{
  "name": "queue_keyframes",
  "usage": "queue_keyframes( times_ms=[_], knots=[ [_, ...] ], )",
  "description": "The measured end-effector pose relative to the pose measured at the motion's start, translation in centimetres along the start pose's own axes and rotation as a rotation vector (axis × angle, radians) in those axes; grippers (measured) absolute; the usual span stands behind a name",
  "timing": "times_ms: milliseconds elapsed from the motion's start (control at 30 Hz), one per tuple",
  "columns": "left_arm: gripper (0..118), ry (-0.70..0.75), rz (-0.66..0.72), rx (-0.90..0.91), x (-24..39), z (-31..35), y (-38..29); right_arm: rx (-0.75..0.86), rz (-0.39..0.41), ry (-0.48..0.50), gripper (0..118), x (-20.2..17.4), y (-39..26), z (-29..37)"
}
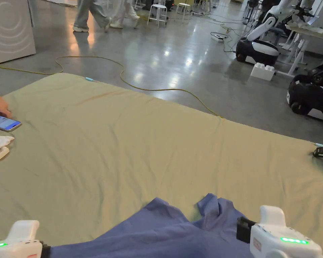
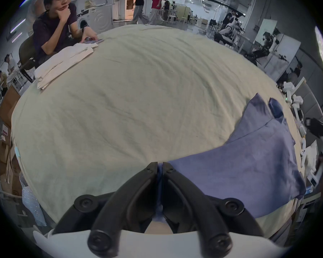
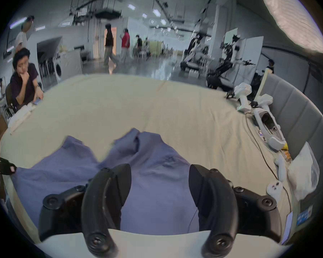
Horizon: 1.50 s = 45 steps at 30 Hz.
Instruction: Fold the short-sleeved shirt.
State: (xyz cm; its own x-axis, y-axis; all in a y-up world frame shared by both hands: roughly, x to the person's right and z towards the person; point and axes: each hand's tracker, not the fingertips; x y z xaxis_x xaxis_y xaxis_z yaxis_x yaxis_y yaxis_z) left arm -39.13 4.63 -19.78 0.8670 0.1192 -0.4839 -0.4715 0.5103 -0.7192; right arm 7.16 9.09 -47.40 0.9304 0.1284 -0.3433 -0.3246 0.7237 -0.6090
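A blue short-sleeved shirt (image 1: 171, 228) lies crumpled at the near edge of the pale green sheet (image 1: 140, 144). In the left gripper view my left gripper (image 2: 160, 166) is shut, with blue cloth of the shirt (image 2: 241, 161) pinched between its jaws at the shirt's left edge. In the right gripper view my right gripper (image 3: 159, 170) stands open just above the shirt (image 3: 157, 169), nothing between its jaws. In the head view the left gripper's white body (image 1: 18, 240) is at the bottom left and the right gripper's body (image 1: 278, 238) at the bottom right.
A folded white cloth (image 2: 63, 64) and a phone (image 1: 4, 122) under a person's hand lie at the sheet's far left, where a person sits. Spare grippers and cables (image 3: 259, 113) rest along the right edge. A yellow cable (image 1: 130, 84) and robots (image 1: 258, 50) are on the floor beyond.
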Motion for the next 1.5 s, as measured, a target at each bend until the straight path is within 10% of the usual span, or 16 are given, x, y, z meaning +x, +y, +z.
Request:
queue_keyframes(
  times_ms=[500,700,1500],
  knots=[
    [6,-0.039,0.025,0.057,-0.3,1.8,-0.1,-0.366,0.056,0.141,68,2.5,3.5,-15.0],
    [6,-0.022,-0.016,0.054,0.3,1.6,-0.6,-0.313,0.128,0.129,6,1.0,2.9,-14.1],
    [6,-0.149,-0.172,0.523,6.8,16.9,13.0,0.471,-0.069,-0.062,4,13.0,9.5,19.7]
  ],
)
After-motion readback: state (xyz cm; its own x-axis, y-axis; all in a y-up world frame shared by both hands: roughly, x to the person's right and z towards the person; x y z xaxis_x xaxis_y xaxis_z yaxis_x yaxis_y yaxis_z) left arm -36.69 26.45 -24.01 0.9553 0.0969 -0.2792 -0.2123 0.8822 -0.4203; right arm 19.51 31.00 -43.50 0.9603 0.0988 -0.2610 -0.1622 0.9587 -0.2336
